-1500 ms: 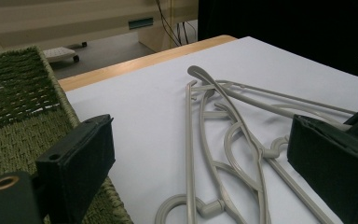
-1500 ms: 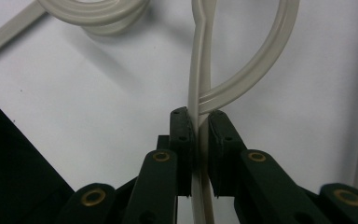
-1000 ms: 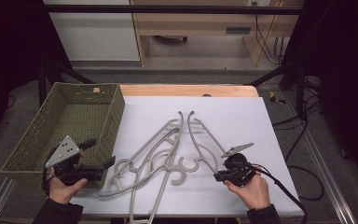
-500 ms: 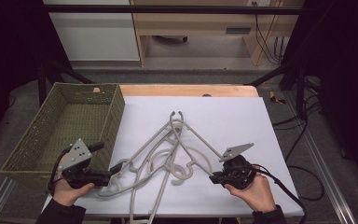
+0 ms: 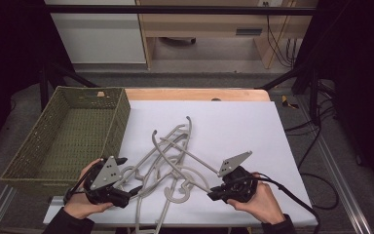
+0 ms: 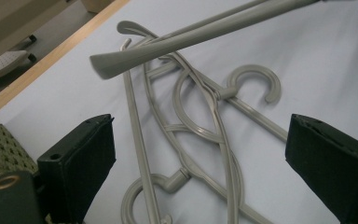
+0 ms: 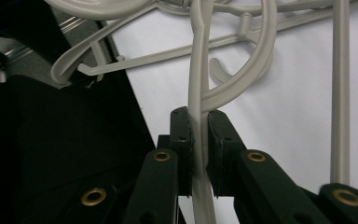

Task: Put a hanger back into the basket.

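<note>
In the right gripper view, the black pads (image 7: 185, 135) of the right gripper (image 7: 198, 133) are clamped tight on the thin arm of a pale grey plastic clothes hanger (image 7: 196, 84), which runs up between them toward the top of the frame, where it meets other curved hanger parts. In the left gripper view, the left gripper (image 6: 200, 149) has its two black jaws standing wide apart, one at the lower left and one at the lower right of the frame, with nothing pressed between them; the tangled pile of grey plastic hangers (image 6: 186, 116) lies on the white sheet in the gap beyond. In the high view, the right gripper (image 5: 215, 191) sits low and right of centre, and the held hanger (image 5: 195, 163) slants from it up and left, across the pile of hangers (image 5: 168, 161) in the lower middle. The left gripper (image 5: 131, 192) is at the lower left, just beside the pile's near edge. The white table cover (image 5: 233, 126) spans the middle, and a green woven basket (image 5: 68, 131) stands at its left edge.
</note>
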